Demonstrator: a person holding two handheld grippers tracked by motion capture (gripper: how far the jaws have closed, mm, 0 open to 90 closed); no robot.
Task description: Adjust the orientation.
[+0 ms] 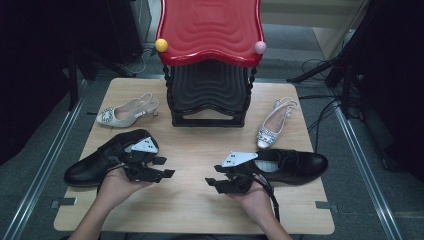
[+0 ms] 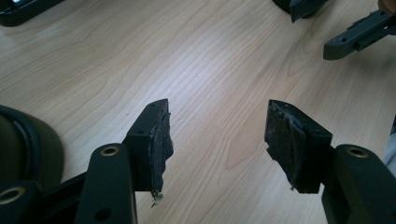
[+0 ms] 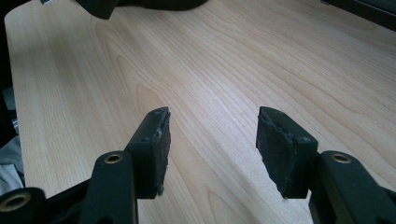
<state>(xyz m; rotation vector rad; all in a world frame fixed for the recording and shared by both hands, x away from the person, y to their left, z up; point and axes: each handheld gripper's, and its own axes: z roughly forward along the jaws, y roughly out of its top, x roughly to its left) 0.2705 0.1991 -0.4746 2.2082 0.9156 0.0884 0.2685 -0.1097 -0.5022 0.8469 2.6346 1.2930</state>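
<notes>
On the wooden counter, near its front edge, two claws are held low by a person's hands, pointed toward each other across a bare stretch of wood.

Left claw: held in the left hand; jaws spread wide, nothing between them. In the left gripper view bare wood grain is seen through the gap, and the worn, frayed pads are visible.

Right claw: held in the right hand; jaws likewise spread wide and empty. In the right gripper view only counter surface is seen between the jaws.

Left black leather shoe: laid on its sole at the counter's left, just behind and beside the left claw, toe toward the left edge. Its heel end is partly covered by the claw body.

Right black leather shoe: laid at the counter's right, just behind the right claw, toe toward the right edge. Its opening is partly hidden by the grey plate.

Also listed: one pale slingback heel with jewelled toe at rear left; a matching one at rear right; a black shoe rack with a red wavy top at rear centre, carrying a yellow knob and a pink knob.

Hard to make out: a dark curved object at the left margin of the left gripper view is cut off and cannot be identified with certainty. Contact between claw bodies and shoes cannot be told.
</notes>
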